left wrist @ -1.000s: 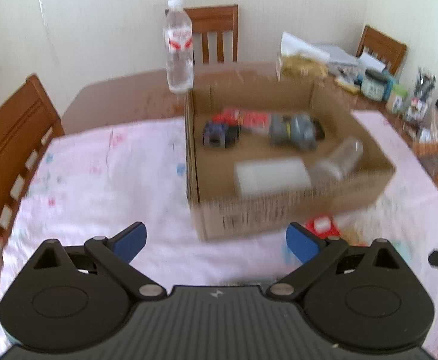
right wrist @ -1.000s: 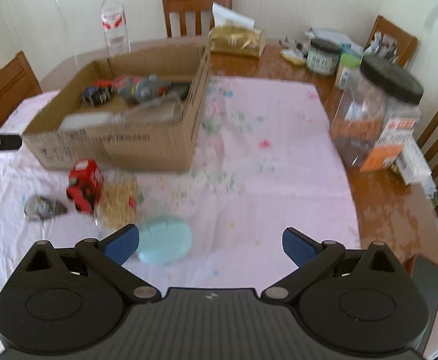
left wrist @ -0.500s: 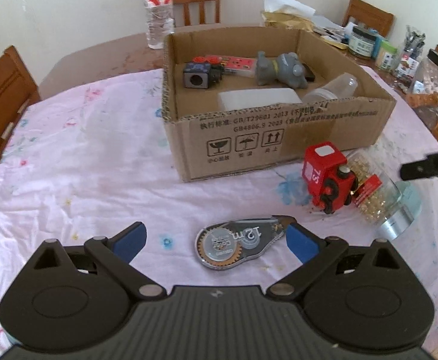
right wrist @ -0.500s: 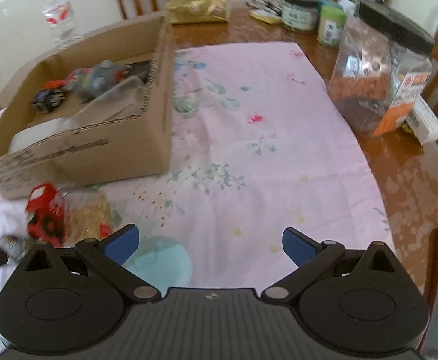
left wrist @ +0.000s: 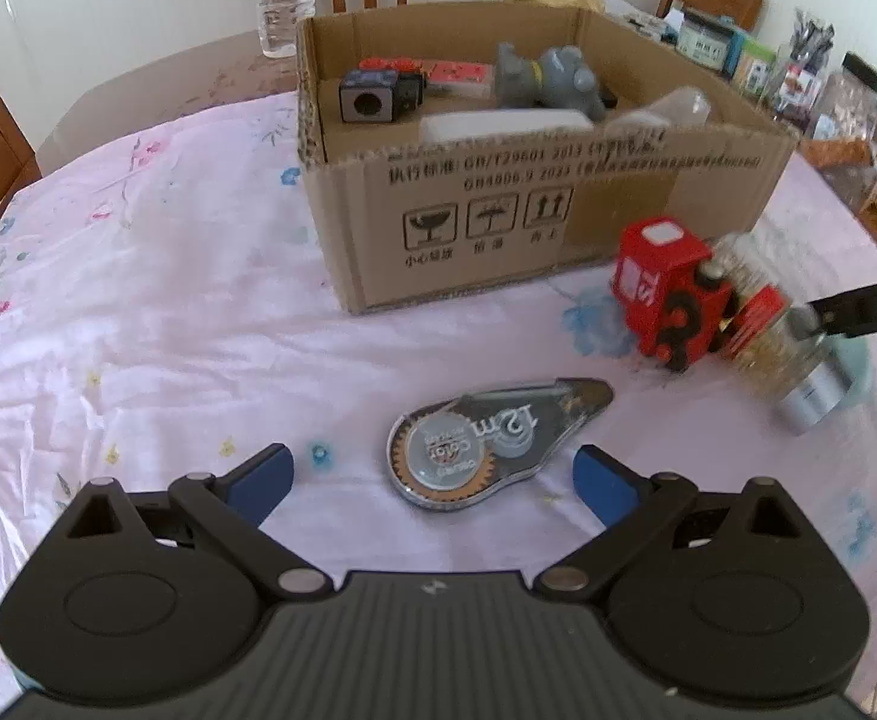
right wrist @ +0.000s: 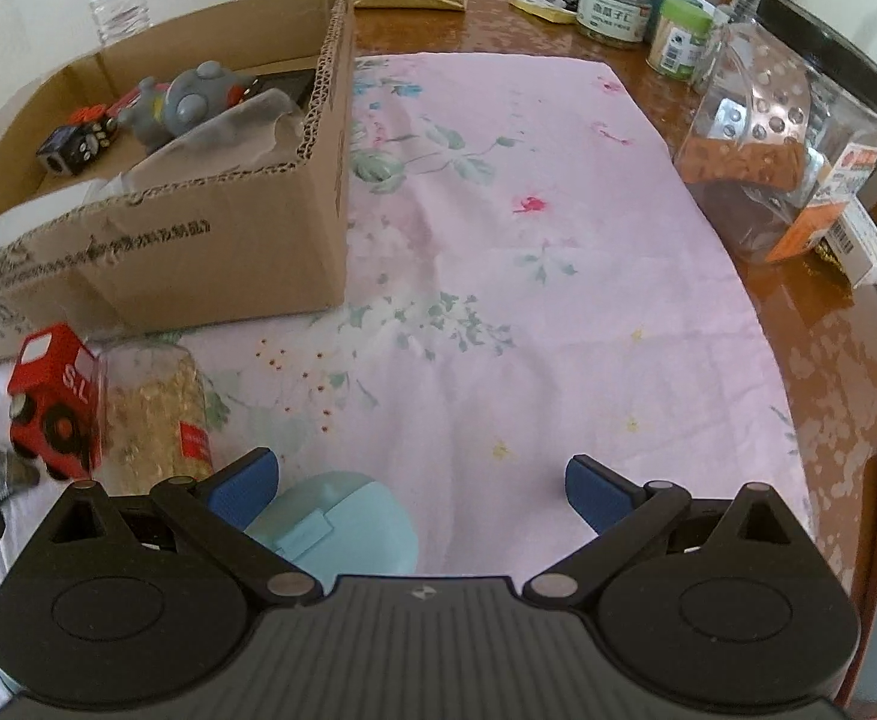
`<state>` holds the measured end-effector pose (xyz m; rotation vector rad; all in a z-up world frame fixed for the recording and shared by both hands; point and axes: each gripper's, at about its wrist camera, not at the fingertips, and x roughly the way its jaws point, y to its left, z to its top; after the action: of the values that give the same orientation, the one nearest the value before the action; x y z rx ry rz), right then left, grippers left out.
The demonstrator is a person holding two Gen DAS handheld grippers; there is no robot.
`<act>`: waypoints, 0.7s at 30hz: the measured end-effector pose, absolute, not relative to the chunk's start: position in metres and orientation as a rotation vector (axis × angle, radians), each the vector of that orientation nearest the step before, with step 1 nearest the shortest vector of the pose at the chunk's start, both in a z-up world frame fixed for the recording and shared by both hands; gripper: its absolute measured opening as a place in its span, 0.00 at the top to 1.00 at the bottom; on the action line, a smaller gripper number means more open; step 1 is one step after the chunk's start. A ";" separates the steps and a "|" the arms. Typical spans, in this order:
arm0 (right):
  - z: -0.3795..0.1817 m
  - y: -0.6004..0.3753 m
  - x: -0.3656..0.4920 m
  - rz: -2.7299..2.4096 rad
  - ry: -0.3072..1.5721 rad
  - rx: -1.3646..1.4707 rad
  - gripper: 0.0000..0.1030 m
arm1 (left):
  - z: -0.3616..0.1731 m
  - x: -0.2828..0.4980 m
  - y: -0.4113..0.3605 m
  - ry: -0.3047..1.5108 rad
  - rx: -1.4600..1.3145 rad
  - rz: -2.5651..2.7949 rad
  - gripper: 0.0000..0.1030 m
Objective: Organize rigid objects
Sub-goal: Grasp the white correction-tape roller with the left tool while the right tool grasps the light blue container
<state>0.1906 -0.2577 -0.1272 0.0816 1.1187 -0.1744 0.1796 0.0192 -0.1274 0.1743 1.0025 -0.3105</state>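
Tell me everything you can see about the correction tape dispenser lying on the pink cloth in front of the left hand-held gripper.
The correction tape dispenser is a teardrop-shaped case of clear plastic, lying flat on the pink floral cloth. Through the shell show a toothed wheel, a round silver label and the marking "12m". Its rounded end is nearer the camera; its narrow tip points away to the right, toward the red toy truck. It sits just ahead of the open left hand-held gripper, between the blue fingertips, and neither touches it. Only the cloth touches it.

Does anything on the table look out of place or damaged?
Yes. The jar of golden bits lies on its side beside the red toy, outside the box. The box's near rim is torn and ragged. Nothing looks spilled.
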 end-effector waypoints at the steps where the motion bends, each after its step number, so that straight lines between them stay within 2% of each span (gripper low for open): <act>1: -0.127 -0.259 0.188 -0.168 1.122 0.076 0.00 | -0.129 0.180 0.020 0.998 0.170 -0.303 0.03; 12: -0.128 -0.265 0.157 -0.103 1.138 -0.028 0.00 | -0.128 0.185 0.035 0.999 0.151 -0.265 0.02; 21: -0.132 -0.272 0.141 -0.073 1.081 0.007 0.00 | -0.128 0.184 0.023 1.017 0.154 -0.278 0.01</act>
<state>0.1413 -0.2715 -0.1323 0.0072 1.0813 -0.0732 0.1838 0.0226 -0.1282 0.1537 1.0175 -0.2777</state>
